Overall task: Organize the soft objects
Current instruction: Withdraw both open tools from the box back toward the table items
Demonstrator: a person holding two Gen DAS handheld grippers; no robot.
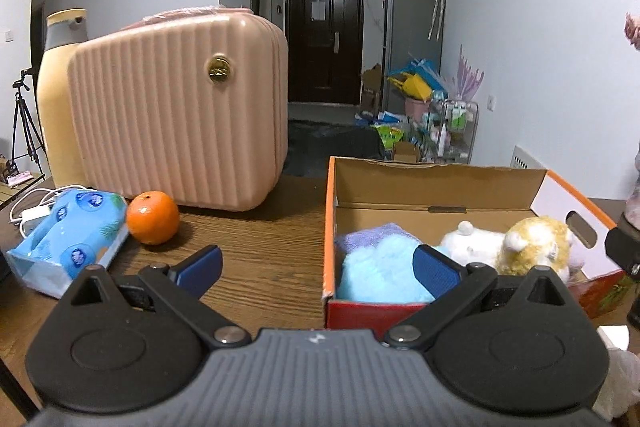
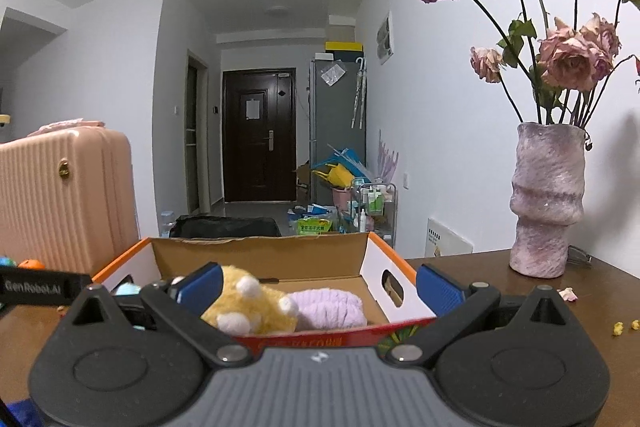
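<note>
Currently both claws stand wide apart, gripping nothing. Left gripper hovers over the bare wooden table, straddling the near-left corner of the cardboard box, which sits at 2 o'clock; open tabletop lies between box and orange at 10 o'clock. Inside the box: light blue plush, lilac towel, white-and-yellow plush toy lying with its long axis left-right. Pink suitcase blocks 11 o'clock. Right gripper faces the box's near wall; the toy's paws point at the camera. Vase at 2 o'clock. The left gripper's side reads "GenRobot.AI".
</note>
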